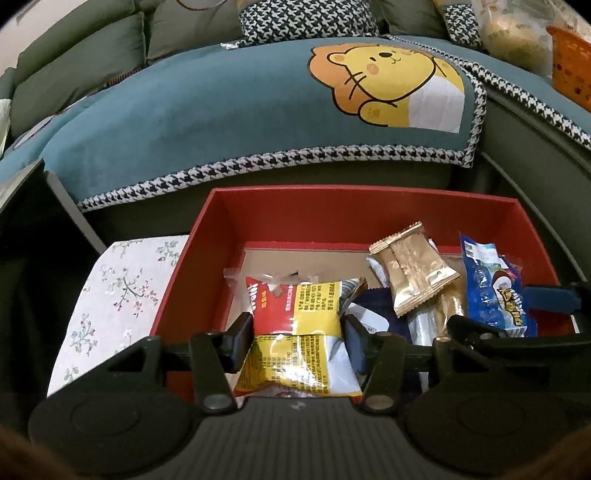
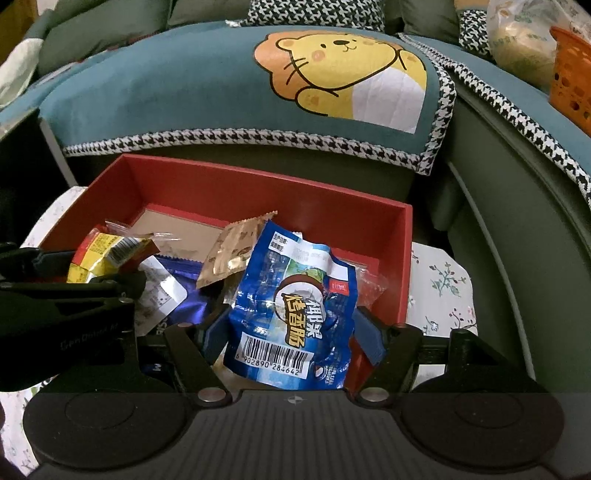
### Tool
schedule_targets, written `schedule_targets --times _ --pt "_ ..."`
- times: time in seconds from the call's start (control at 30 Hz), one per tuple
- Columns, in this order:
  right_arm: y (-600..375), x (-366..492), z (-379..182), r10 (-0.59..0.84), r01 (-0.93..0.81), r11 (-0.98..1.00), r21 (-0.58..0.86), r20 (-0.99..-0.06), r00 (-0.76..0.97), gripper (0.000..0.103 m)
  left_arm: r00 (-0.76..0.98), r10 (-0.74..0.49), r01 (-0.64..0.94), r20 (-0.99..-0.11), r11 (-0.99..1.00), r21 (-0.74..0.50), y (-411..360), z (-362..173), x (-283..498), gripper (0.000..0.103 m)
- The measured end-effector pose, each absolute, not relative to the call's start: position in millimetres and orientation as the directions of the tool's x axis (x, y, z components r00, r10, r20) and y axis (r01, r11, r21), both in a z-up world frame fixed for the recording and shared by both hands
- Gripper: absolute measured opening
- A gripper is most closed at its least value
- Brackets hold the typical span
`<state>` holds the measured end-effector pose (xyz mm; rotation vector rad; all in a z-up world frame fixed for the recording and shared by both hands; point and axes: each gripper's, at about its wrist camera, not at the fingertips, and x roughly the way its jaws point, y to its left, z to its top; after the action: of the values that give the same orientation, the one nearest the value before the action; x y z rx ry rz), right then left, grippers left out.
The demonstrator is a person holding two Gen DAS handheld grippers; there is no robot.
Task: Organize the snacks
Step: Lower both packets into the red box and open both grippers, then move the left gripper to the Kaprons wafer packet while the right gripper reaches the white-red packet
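matte black tongs with blue pads

the left tongs [image 1: 297, 341] are black plastic: a ribbed centre plate, two round housings, and angled linkage arms with silver rivets. the finger pads [image 1: 355, 341] are blue. the right tongs [image 2: 293, 338] match, with a small cross mark on the ribbed plate.

A green sofa [image 1: 524, 192] filled the background, with a teal cover [image 1: 207, 122] draped over the seat. The cover had a cartoon lion [image 1: 384, 85] printed on it and a houndstooth trim [image 1: 258, 166] along the edge. A houndstooth pillow [image 1: 306, 16] sat behind it, next to green cushions [image 1: 74, 66]. Off to the right were an orange basket [image 2: 570, 77] and a plastic bag [image 2: 521, 40] touching it. Down low, a floral cloth [image 1: 118, 295] covered the table.
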<state>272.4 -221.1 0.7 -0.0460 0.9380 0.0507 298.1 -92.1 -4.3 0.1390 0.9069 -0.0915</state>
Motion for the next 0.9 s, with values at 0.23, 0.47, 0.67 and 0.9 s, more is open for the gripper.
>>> schedule_targets --times 0.23,0.47,0.67,0.9 --pt "-220.6 273.5 0.9 0.023 -0.070 0.997 -0.021 -0.819 0.573 0.077 0.588 -0.007 0.131 -0.809 0.988 0.087 -89.7 -3.6 298.3 0.088" --pt "-218.9 269.0 6.4 -0.010 -0.068 0.996 -0.056 -0.836 0.549 0.083 0.550 -0.009 0.128 -0.835 0.989 0.074 -86.0 0.6 293.0 0.090" --pt "-217.4 260.7 16.4 -0.015 -0.077 0.995 -0.067 -0.843 0.537 0.083 0.534 -0.027 0.128 -0.845 0.991 0.049 -82.3 10.9 282.6 0.090" --pt "-214.2 245.1 33.1 -0.025 -0.087 0.993 -0.084 -0.844 0.536 0.086 0.532 -0.056 0.141 -0.845 0.990 0.023 -75.8 25.8 264.4 0.092"
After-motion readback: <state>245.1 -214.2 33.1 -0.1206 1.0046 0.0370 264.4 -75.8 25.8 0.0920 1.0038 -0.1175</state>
